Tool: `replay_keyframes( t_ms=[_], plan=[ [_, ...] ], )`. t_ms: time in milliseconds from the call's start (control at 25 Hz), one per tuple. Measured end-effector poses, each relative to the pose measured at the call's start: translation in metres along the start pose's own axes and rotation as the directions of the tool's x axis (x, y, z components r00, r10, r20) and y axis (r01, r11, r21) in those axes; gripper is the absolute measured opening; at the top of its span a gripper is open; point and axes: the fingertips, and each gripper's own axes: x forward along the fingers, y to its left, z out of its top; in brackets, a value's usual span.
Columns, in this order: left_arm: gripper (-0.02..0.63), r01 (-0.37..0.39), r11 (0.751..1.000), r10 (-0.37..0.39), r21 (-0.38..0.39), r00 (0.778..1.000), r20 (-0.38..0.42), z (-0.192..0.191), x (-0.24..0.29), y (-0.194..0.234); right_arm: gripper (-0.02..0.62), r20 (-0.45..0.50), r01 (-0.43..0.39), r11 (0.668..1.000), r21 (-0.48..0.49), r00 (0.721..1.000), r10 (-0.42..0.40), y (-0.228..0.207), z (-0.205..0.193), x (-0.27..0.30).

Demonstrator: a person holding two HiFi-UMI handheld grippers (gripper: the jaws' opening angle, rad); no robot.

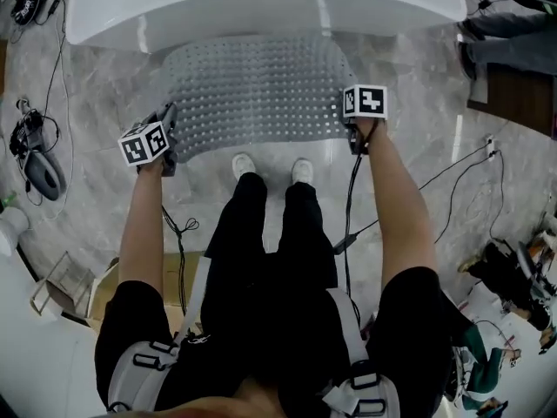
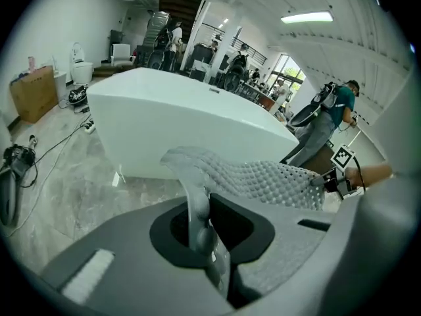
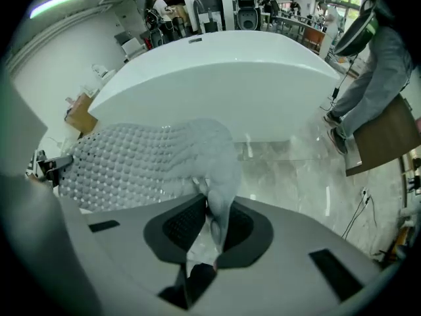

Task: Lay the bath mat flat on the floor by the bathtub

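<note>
A grey studded bath mat (image 1: 252, 85) is stretched between my two grippers over the marble floor, its far edge at the foot of the white bathtub (image 1: 261, 7). My left gripper (image 1: 170, 116) is shut on the mat's near-left corner, whose pinched fold (image 2: 197, 203) rises out of the jaws. On the near-right corner my right gripper (image 1: 346, 122) is shut, a fold of mat (image 3: 217, 196) standing between its pads. From each gripper view the mat (image 2: 276, 180) (image 3: 145, 157) runs sideways toward the other gripper, with the tub (image 2: 184, 117) (image 3: 230, 78) behind.
My own feet (image 1: 270, 168) stand just behind the mat's near edge. Cables and a dark device (image 1: 35, 146) lie on the floor at left; more cable (image 1: 461, 181) trails at right. A person (image 3: 375, 58) stands by a wooden board (image 1: 522, 94) right of the tub.
</note>
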Motion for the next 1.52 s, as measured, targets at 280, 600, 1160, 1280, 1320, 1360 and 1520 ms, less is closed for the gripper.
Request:
replay_keyframes(
  t_ms=[280,600,1160,1280,1320,1360,1520],
  plan=[
    [0.018,-0.031,0.999,0.03,0.026,0.999,0.023,-0.052,0.14,0.044,0.038,0.081,0.106,0.994,-0.038,0.991,-0.103,-0.034,0.025,0.154],
    [0.02,-0.05,0.994,0.046,0.099,0.998,0.047,-0.087,0.293,0.094,0.038,0.135,0.15,0.989,0.008,0.979,-0.15,-0.077,0.04,0.308],
    [0.021,-0.152,0.988,0.153,0.015,0.987,-0.041,-0.164,0.435,0.187,0.038,0.074,0.14,0.987,0.082,0.987,-0.146,-0.13,0.025,0.472],
    [0.033,-0.177,0.984,0.178,0.011,0.981,-0.078,-0.175,0.446,0.214,0.052,0.031,0.121,0.987,0.104,0.992,-0.125,-0.143,0.014,0.494],
    [0.042,-0.192,0.981,0.193,0.012,0.976,-0.098,-0.181,0.45,0.223,0.056,0.011,0.112,0.988,0.109,0.993,-0.114,-0.144,0.006,0.501],
    [0.049,-0.212,0.977,0.211,0.009,0.97,-0.121,-0.187,0.453,0.232,0.061,-0.007,0.101,0.988,0.12,0.995,-0.101,-0.145,-0.002,0.508],
    [0.064,-0.285,0.957,0.289,0.051,0.937,-0.195,-0.205,0.463,0.251,0.065,-0.041,0.069,0.982,0.175,0.997,-0.063,-0.145,-0.029,0.534]
  ],
)
